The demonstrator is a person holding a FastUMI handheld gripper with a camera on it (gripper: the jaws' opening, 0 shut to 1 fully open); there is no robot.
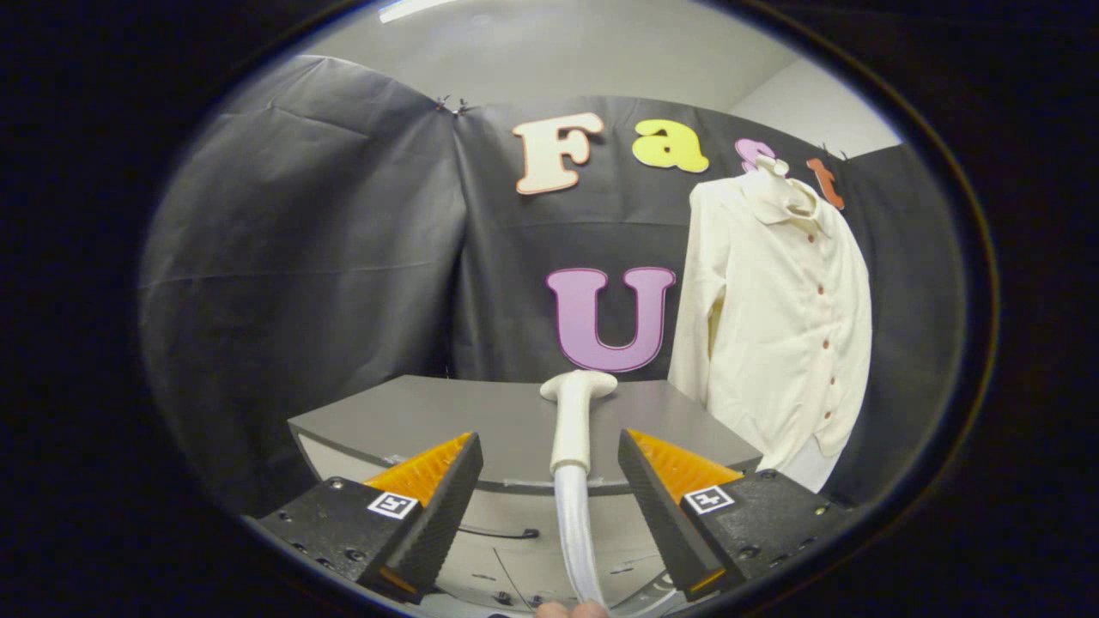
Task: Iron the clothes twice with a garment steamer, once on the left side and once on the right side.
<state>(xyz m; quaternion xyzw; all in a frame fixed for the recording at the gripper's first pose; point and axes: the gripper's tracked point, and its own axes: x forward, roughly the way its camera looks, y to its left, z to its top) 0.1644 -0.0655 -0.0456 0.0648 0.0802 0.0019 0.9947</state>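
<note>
Tongs (549,485) spread wide, steamer handle (573,425) upright between, untouched.

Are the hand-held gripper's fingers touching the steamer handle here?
Apart. The gripper view shows the hand-held gripper open, with the steamer handle standing between the fingers and a clear gap of table on each side of it.

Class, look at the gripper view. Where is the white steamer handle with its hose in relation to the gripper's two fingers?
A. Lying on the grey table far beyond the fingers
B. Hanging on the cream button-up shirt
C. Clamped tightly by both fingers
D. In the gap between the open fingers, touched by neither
D: the white steamer handle stands in the gap of the open gripper, clear space on both sides; the cream button-up shirt hangs beyond.
</note>
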